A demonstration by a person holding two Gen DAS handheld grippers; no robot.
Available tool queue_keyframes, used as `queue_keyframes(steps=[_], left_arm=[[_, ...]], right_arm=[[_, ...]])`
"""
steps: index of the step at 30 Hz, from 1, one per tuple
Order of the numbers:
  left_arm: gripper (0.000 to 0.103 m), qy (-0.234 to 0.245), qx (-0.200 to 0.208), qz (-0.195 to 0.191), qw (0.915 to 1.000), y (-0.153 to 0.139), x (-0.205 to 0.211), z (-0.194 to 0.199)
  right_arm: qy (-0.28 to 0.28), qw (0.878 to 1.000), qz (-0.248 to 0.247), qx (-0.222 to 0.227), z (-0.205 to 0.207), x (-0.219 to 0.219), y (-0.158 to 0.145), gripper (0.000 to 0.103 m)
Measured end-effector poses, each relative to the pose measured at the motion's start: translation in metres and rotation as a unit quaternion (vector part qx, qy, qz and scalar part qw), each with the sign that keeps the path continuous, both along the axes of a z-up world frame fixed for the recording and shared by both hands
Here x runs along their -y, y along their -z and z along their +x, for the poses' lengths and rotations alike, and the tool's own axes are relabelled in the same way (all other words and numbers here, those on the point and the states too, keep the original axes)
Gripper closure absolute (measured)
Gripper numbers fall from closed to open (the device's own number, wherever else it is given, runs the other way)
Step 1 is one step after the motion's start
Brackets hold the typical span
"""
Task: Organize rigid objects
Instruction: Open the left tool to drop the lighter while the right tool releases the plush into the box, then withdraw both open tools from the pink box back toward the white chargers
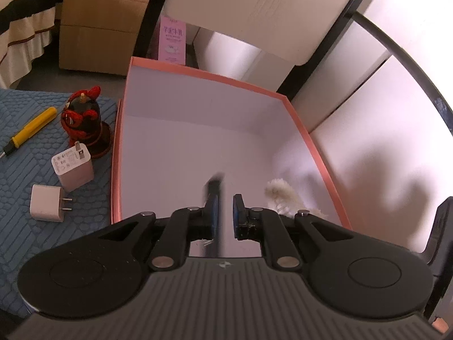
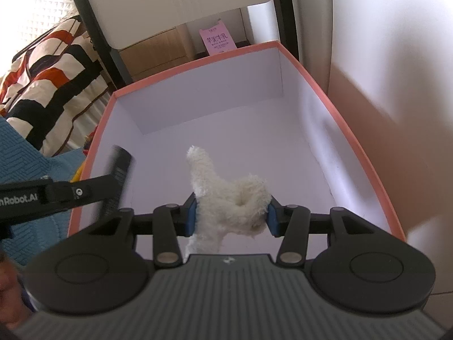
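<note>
A box with a pink rim (image 1: 203, 72) and a white inside takes up the middle of both views, its rim (image 2: 354, 133) also plain from the right wrist. My left gripper (image 1: 225, 209) hangs over the box's near left part, shut on a slim black tube (image 1: 213, 187). That tube is blurred here and shows more clearly in the right wrist view as a black tube (image 2: 120, 167). My right gripper (image 2: 230, 214) is shut on a white fluffy plush toy (image 2: 226, 195) above the box floor. The plush toy (image 1: 280, 195) also peeks in beside the left fingers.
Left of the box, a blue mat (image 1: 22, 170) carries a yellow screwdriver (image 1: 31, 131), a red and black figurine (image 1: 85, 119) and two white chargers (image 1: 72, 167) (image 1: 46, 204). Behind the box stand a pink card (image 1: 172, 39), a cardboard box (image 1: 99, 22) and a chair.
</note>
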State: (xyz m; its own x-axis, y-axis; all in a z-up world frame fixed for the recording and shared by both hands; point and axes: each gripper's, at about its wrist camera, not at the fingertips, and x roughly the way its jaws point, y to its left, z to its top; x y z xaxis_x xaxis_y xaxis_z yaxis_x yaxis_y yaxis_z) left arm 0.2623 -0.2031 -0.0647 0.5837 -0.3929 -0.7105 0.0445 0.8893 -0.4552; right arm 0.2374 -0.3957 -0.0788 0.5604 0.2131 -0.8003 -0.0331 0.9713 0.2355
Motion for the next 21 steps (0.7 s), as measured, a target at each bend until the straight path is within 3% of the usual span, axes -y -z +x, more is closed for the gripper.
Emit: queue_keyframes(steps=[5,21], left_arm=[[0.083,0.002,0.016,0.003,0.9999,-0.012,-0.003,-0.006],[0.083,-0.026,0.117,0.014,0.9927,-0.099,-0.052,-0.054]], right_arm=[[0.009,1.000,-0.015,0.008,-0.002,-0.001,-0.007,0.050],[0.006,0.997,-0.008,0.082,-0.025,-0.031,-0.078,0.050]])
